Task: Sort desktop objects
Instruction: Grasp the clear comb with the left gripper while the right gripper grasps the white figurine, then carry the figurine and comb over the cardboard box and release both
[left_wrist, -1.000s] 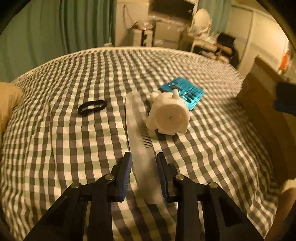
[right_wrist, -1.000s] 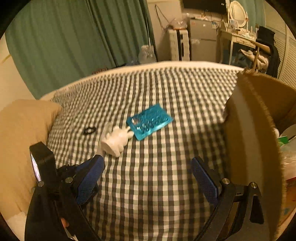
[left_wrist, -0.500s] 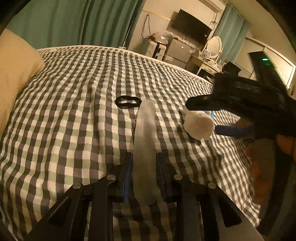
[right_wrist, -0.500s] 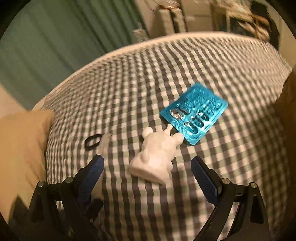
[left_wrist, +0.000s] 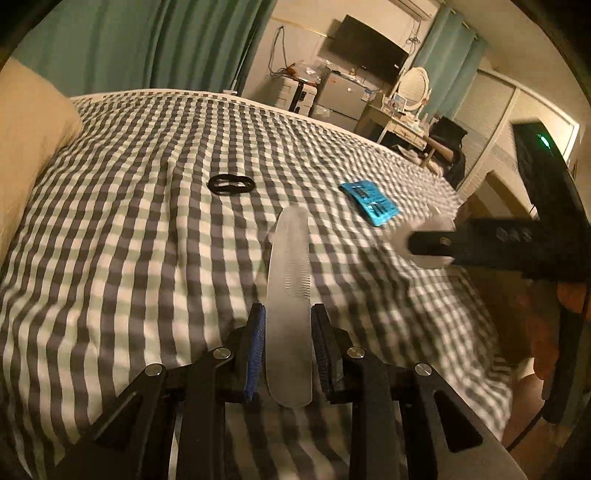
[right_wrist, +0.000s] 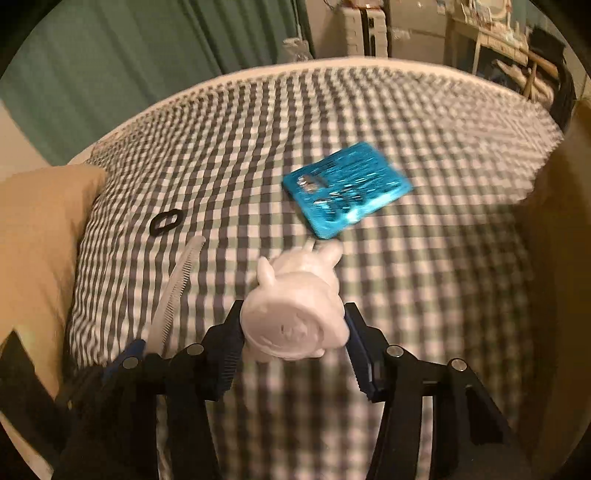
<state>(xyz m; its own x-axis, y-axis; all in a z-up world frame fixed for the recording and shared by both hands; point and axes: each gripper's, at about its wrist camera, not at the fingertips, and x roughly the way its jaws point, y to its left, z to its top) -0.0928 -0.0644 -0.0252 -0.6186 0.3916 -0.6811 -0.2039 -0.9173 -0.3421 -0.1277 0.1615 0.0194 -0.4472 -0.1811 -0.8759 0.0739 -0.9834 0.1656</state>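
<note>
Left gripper (left_wrist: 286, 317) is clamped on a translucent white comb (left_wrist: 288, 295), pads pressing both long edges near its rounded butt end; the comb sticks out forward over the checked bedspread (left_wrist: 129, 240), teeth along its right edge. In the right wrist view the same comb (right_wrist: 177, 284) shows at lower left, running up from the left gripper's blue pad.

Right gripper (right_wrist: 293, 332) has its jaws closing around a white animal figurine (right_wrist: 295, 314). The figurine sits between the two pads, ears pointing away from the camera, left pad against its side, right pad at its flank; contact on that side is blurred. From the left wrist view the right gripper (left_wrist: 428, 245) comes in from the right edge, with a bit of the white figurine (left_wrist: 436, 225) visible around its tip.

Blue blister pack (right_wrist: 347, 188) lies flat on the bedspread just beyond the figurine, apart from it. Black hair tie (left_wrist: 231, 184) lies further left, well apart. Tan pillow (right_wrist: 33, 236) at the left edge.
</note>
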